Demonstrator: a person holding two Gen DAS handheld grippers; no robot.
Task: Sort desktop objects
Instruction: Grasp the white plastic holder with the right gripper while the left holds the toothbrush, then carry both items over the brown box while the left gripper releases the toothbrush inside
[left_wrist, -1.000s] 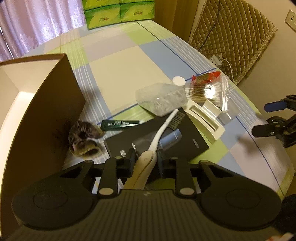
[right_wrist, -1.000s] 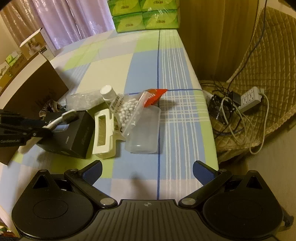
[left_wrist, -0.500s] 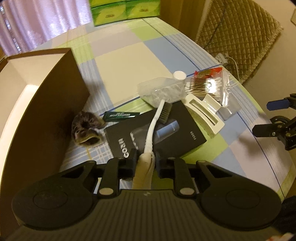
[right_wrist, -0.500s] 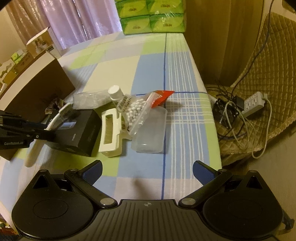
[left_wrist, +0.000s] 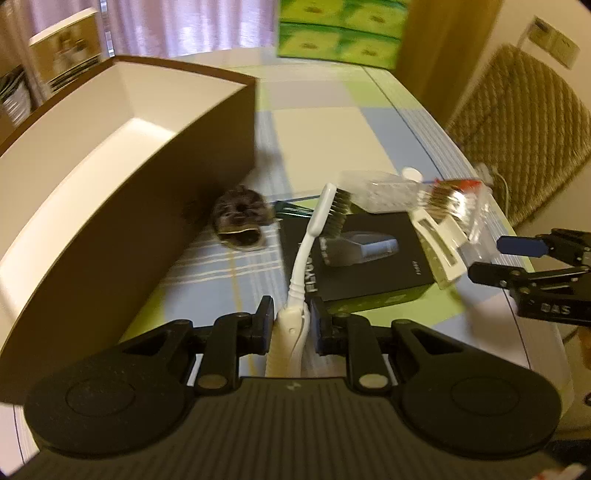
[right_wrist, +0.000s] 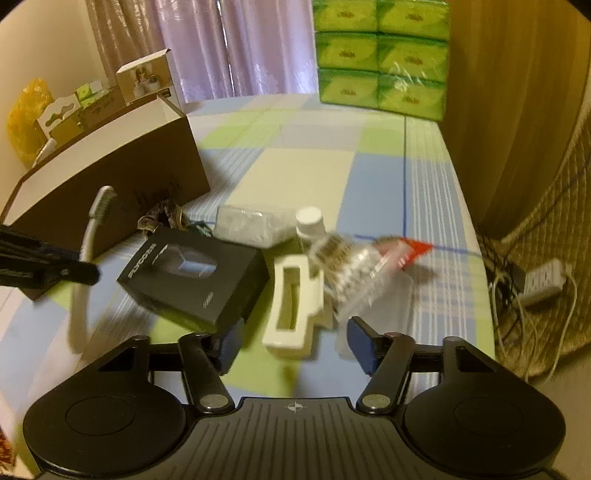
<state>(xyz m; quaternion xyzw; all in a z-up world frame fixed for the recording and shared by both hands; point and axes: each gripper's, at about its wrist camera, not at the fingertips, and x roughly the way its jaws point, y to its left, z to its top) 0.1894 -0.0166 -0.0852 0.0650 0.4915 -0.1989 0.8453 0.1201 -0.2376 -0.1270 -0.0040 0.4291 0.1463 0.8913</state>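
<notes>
your left gripper (left_wrist: 289, 322) has its two black fingers clamped on the thick cream handle of the white plastic toothbrush (left_wrist: 309, 243), and the brush is held up off the table, above the near edge of the black rectangular product box (left_wrist: 364, 258). its long axis runs straight away from you along the fingers, with the dark bristle head at the far end, bristles facing right, pointing toward the clear plastic bottle with a white cap (left_wrist: 384, 190). in the right wrist view the toothbrush (right_wrist: 88, 236) stands out against the side of the large brown cardboard box with a white inside (right_wrist: 110, 177), its head tipped upward. compared with half a second ago, you have swung the left gripper leftward: the cardboard box (left_wrist: 122, 166) now fills much more of the left wrist view and its open top is visible, while the furry dark brown hair tie (left_wrist: 240, 218) sits nearer the middle. your right gripper (right_wrist: 291, 343) has its blue-padded fingers spread apart, holding nothing, and it has come down closer to the white plastic rectangular holder (right_wrist: 293, 308) and the clear bag with a red top (right_wrist: 365, 262), which were farther off before.
</notes>
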